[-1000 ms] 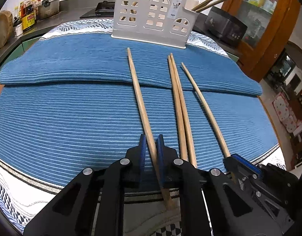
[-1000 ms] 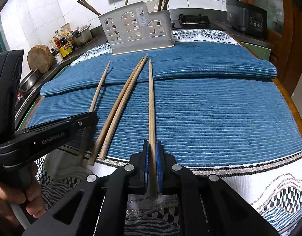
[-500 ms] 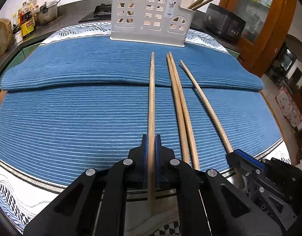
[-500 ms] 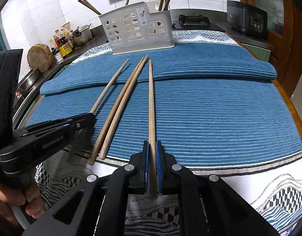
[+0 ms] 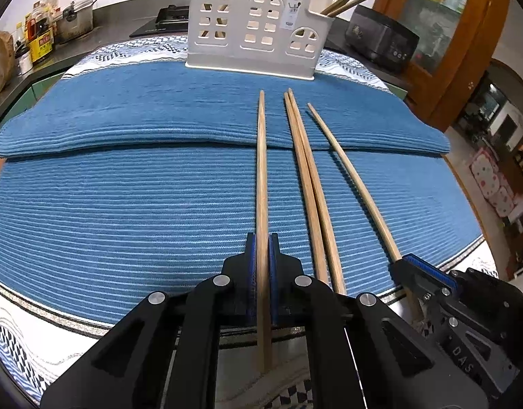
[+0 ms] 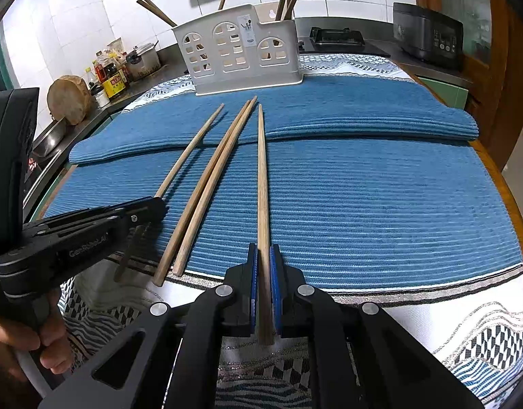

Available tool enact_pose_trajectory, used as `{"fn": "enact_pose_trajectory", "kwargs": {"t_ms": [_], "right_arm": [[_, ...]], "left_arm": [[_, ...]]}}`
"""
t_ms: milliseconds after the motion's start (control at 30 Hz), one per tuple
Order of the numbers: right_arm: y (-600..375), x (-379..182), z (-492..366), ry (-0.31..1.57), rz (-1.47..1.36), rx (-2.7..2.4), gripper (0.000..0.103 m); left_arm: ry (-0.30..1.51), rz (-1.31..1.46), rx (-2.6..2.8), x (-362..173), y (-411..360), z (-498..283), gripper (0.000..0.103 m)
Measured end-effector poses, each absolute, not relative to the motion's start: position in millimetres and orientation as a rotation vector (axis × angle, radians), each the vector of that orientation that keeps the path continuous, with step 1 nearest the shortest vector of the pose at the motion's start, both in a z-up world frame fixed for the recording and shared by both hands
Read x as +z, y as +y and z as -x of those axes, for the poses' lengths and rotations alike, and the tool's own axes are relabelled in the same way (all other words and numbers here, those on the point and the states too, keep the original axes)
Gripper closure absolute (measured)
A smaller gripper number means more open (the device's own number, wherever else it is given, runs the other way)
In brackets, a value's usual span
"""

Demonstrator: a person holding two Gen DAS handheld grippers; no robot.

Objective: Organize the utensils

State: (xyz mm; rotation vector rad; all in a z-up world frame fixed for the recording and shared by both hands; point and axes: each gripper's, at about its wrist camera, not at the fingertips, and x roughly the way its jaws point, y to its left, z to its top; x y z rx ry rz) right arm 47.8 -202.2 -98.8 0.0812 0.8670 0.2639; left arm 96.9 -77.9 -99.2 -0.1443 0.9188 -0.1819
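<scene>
Several wooden chopsticks lie lengthwise on a blue ribbed mat (image 5: 125,204). My left gripper (image 5: 261,238) is shut on the leftmost chopstick (image 5: 261,170) near its close end. My right gripper (image 6: 263,248) is shut on the rightmost chopstick (image 6: 260,177), also near its close end. Between them a pair of chopsticks (image 5: 305,187) lies free and side by side on the mat. A white utensil holder (image 5: 251,30) with arched cut-outs stands upright at the far edge, with chopsticks standing in it. From the right wrist view, the left gripper (image 6: 152,206) and the hand (image 6: 26,344) holding it appear at the left.
A second blue mat (image 6: 363,116) overlaps the far half of the table, over a patterned cloth (image 6: 449,323). Behind are a black appliance (image 6: 428,34), a stove, bottles and a pot (image 6: 142,61). A wooden cabinet (image 5: 466,51) stands to the right.
The left gripper's jaws closed on the leftmost chopstick, and its far tip swung right until it lay straight, nearly parallel with the pair. The right gripper and its chopstick stayed still.
</scene>
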Motion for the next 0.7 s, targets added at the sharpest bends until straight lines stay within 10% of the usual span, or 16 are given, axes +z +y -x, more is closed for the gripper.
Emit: {"fn": "enact_pose_trajectory", "kwargs": {"t_ms": [700], "right_arm": [[-210,-5,-53,0.646,-0.020,0.274,0.096]], "left_arm": [[0.720,0.146,-0.236,-35,-44,-99,0.098]]}}
